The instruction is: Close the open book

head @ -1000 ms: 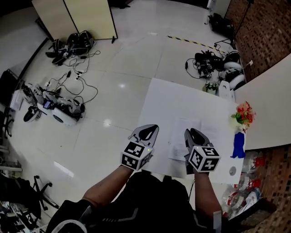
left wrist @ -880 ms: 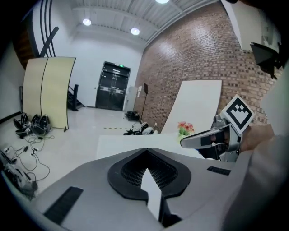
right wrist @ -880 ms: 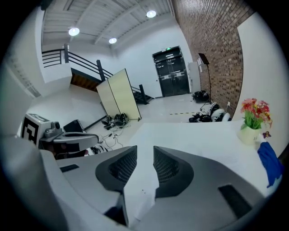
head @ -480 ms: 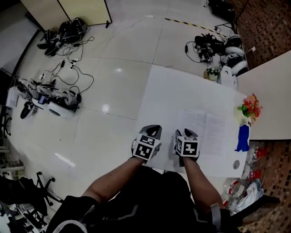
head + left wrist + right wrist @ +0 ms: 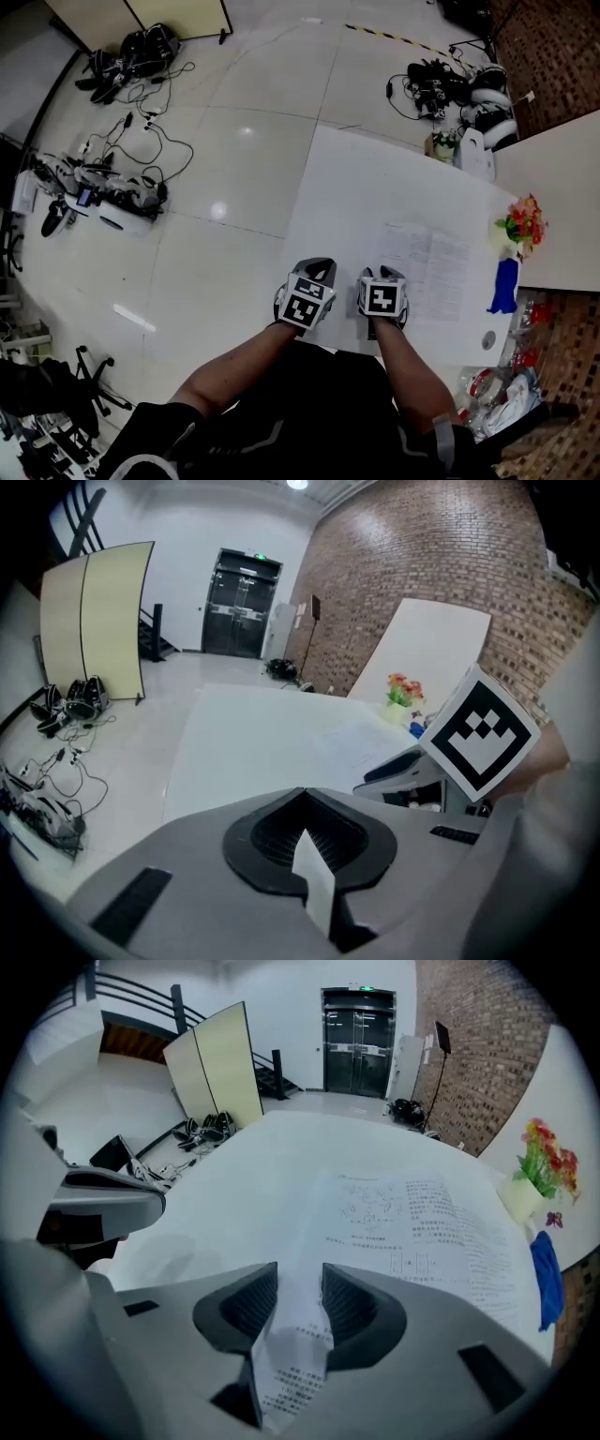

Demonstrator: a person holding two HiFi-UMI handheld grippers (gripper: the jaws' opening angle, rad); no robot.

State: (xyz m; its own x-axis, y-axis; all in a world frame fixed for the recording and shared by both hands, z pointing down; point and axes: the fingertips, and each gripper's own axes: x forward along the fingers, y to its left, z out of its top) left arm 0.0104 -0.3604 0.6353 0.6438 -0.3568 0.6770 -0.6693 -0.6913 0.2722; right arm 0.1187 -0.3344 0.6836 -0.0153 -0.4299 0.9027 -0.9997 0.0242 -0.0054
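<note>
The right gripper point(image 5: 300, 1279) has its jaws partly apart, having just been opening, and the pads press on nothing. In the gap between them shows print from the near left corner of the open book with white printed pages point(image 5: 422, 1232). I cannot tell whether the tips touch the paper. The left gripper point(image 5: 302, 795) has its jaws closed tip to tip, holding nothing, and it points down at the bare white tabletop point(image 5: 272, 1162) just left of the book's left edge. The two grippers hang side by side, close together but apart, near the tabletop's near edge. From the right jaws the book spreads ahead and to the right, both pages lying flat and open. Beyond its right page, well right of the jaws, a blue object point(image 5: 546, 1279) lies at the tabletop's right edge, with a pot of red and yellow flowers point(image 5: 542, 1162) just behind it. Farther ahead and to the left of both jaws, past the tabletop, a cream folding screen point(image 5: 103, 621) stands on the pale floor, with dark bags at its foot. A red brick wall point(image 5: 394, 592) runs along the right.
</note>
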